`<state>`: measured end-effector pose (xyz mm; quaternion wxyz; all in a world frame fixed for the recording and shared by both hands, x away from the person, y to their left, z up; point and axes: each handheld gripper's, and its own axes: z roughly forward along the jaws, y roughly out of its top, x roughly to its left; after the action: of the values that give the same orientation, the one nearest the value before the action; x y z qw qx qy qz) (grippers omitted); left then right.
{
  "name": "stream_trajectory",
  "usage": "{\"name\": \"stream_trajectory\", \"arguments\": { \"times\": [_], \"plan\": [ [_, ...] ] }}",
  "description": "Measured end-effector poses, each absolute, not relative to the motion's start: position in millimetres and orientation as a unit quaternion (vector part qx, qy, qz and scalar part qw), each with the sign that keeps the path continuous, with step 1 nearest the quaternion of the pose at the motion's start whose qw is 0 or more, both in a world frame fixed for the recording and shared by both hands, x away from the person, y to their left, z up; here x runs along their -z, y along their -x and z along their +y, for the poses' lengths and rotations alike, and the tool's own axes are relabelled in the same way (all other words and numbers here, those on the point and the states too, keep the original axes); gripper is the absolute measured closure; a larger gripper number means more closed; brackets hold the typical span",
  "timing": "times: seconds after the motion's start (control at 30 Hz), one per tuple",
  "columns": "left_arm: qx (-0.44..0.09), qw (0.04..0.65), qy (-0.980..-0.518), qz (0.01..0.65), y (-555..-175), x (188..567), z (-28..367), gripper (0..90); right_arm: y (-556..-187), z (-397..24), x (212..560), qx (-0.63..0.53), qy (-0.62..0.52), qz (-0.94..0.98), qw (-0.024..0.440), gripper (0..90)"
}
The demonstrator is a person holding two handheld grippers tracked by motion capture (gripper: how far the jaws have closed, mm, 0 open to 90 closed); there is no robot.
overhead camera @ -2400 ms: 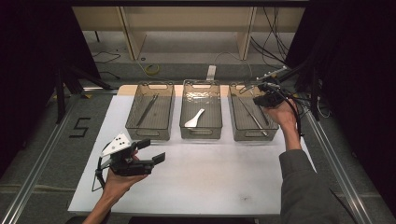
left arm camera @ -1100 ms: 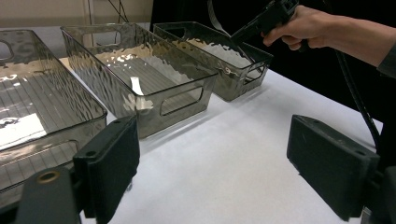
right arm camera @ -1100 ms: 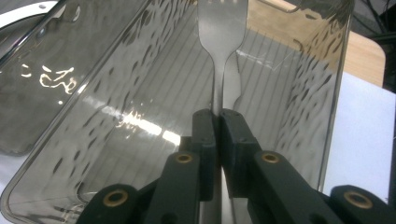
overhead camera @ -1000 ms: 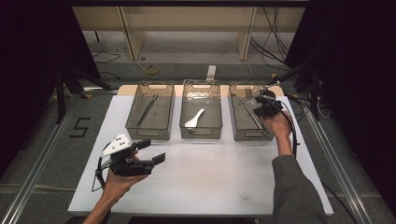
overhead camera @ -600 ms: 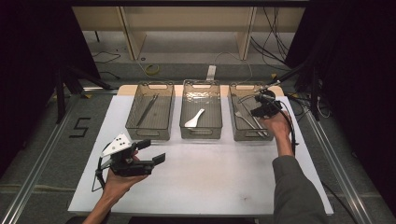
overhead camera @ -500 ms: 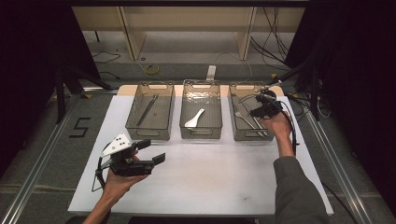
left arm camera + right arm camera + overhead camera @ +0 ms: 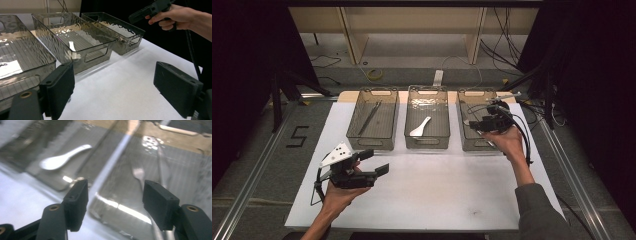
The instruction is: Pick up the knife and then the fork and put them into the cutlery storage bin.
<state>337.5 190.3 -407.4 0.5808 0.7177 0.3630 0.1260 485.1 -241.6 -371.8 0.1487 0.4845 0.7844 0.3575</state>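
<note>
The right gripper [image 7: 479,125] hung over the right bin [image 7: 467,142], jaws just opened, empty, a fork [image 7: 138,173] below. The left gripper [image 7: 374,162] rested wide open, empty, over the tabletop [image 7: 437,190].

left gripper [image 7: 374,162]: black body, flat rectangular pads, grey three-cornered plate
right gripper [image 7: 476,125]: black, trailing black cable
sleeve [image 7: 539,212]: grey

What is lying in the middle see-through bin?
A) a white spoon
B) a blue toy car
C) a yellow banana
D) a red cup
A: a white spoon lies on the floor of the middle bin, between the left bin and the right bin over which the right gripper is held with its jaws open.
</note>
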Motion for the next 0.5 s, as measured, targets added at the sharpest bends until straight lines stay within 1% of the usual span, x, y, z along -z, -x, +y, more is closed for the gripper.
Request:
{"name": "stream_trajectory", "arguments": {
  "times": [0.2, 0.5],
  "plan": [
    [-0.122, 0.579, -0.720, 0.363, -338, 408, 189, 16.5, -456, -233, 369, -0.407, -0.456, 0.777, 0.149, 35.9],
    [-0.120, 0.580, -0.720, 0.362, -338, 408, 190, 16.3, -415, -219, 371, -0.441, -0.423, 0.775, 0.157, 32.0]
  ]
}}
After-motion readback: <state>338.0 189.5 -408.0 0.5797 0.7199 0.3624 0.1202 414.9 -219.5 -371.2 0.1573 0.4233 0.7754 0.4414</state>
